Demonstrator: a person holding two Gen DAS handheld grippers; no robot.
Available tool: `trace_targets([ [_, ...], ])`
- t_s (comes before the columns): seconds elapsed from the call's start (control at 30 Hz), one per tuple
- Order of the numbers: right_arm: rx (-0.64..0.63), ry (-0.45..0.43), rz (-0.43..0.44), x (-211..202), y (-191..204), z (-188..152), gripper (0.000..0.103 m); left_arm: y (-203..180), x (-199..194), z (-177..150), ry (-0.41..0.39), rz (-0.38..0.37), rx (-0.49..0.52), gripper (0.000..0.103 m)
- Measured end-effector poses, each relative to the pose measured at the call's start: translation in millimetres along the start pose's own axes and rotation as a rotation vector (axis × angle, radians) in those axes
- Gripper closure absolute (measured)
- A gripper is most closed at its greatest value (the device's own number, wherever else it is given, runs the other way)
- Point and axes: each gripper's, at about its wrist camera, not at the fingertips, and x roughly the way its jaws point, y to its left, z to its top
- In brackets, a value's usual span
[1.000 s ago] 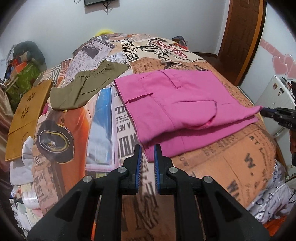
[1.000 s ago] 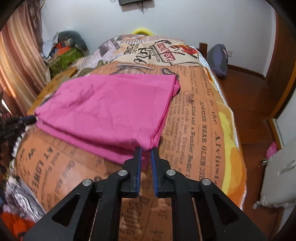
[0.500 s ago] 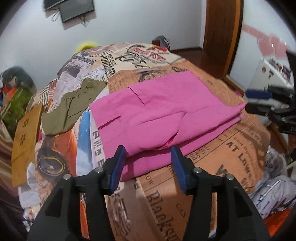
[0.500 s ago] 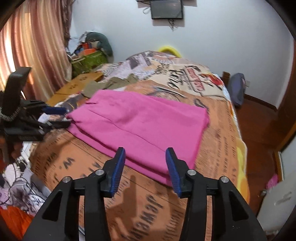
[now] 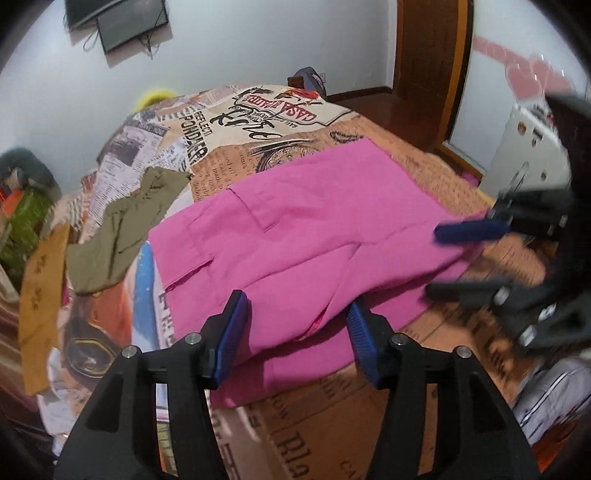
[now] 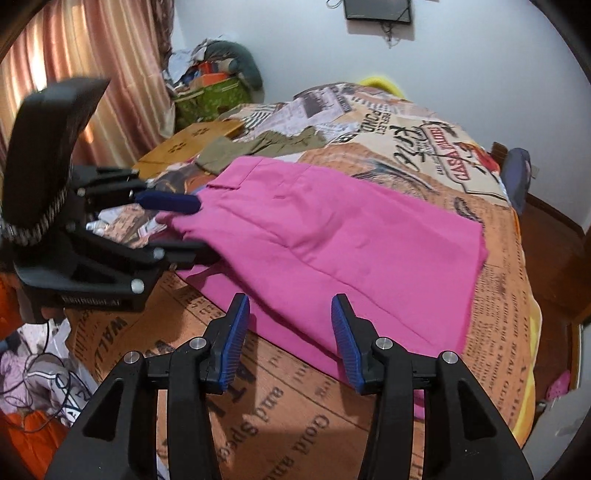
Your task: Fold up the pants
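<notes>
The left gripper (image 5: 295, 332) stands with its blue pads spread, having just been opening; the near edge of the folded pink pants (image 5: 314, 236) shows in the gap between the pads, which do not press on it. The right gripper (image 6: 288, 332) is likewise spread after opening, with the pants' near hem just ahead of its tips and nothing pinched. The pants lie flat in a folded stack directly in front of both claws, waistband end toward the left one, leg end toward the right one.

Judging from this, the main risk is the loose stack. The upper layer sits slightly askew over the lower one, and a bulge shows near the left claw's right pad, so a pad dragged across the cloth could pull the top layer off the bottom and undo the fold. A grab that catches only one layer would do the same. The two claws are also near each other across the pants, so a crossing reach could knock them together.

The surface is a soft bed under a newspaper-print bedspread (image 5: 325, 435), which gives under pressure and could wrinkle along with the cloth. Beyond the left claw, past the pants, lie olive-green shorts (image 5: 122, 229). Farther off are a white wall with a small dark screen (image 6: 376, 11), a striped curtain (image 6: 92, 55) to the right claw's left, and a wooden door (image 5: 432, 55) to the left claw's right
</notes>
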Motion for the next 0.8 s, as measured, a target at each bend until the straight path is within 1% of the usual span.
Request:
trace_targets([
  [0.1,-0.003,0.006,-0.019,7.2,-0.2,1.1,0.061,2.3,0.3,3.7,-0.001,-0.026,-0.018,0.048],
  [0.17,0.017,0.005,-0.012,9.5,-3.8,1.8,0.061,0.8,0.2,3.5,-0.001,-0.037,-0.015,0.048],
  [0.2,0.031,0.002,-0.007,10.2,-5.5,2.3,0.067,-1.0,0.0,2.6,0.000,-0.043,-0.009,0.048],
  [0.23,0.047,-0.002,0.003,10.1,-7.8,2.1,0.080,-2.8,0.1,1.7,0.001,-0.045,-0.003,0.048],
  [0.3,0.063,-0.013,0.009,9.0,-10.7,2.6,0.091,-5.5,2.8,-0.6,0.012,-0.047,0.011,0.048],
  [0.33,0.066,-0.025,0.014,7.9,-11.4,2.9,0.093,-5.7,4.8,-2.1,0.019,-0.047,0.013,0.048],
  [0.43,0.064,-0.051,0.014,4.0,-10.3,3.4,0.095,-4.8,14.1,-6.0,0.043,-0.031,0.000,0.048],
  [0.5,0.041,-0.059,0.003,2.6,-6.7,3.4,0.096,-3.8,14.2,-6.9,0.030,-0.012,-0.011,0.048],
  [0.57,0.023,-0.061,-0.005,2.6,-5.2,2.9,0.096,-2.9,10.0,-6.9,0.005,0.017,-0.024,0.055],
  [0.63,0.018,-0.060,-0.004,1.7,-4.4,1.3,0.096,-1.1,4.6,-7.2,-0.019,0.033,-0.036,0.070],
  [0.7,0.012,-0.063,-0.001,0.0,-3.9,-0.4,0.096,2.3,-1.3,-8.0,-0.037,0.020,-0.053,0.079],
  [0.8,0.000,-0.071,-0.002,-3.6,-0.6,-1.8,0.096,1.7,-6.2,-9.6,-0.046,0.015,-0.055,0.084],
])
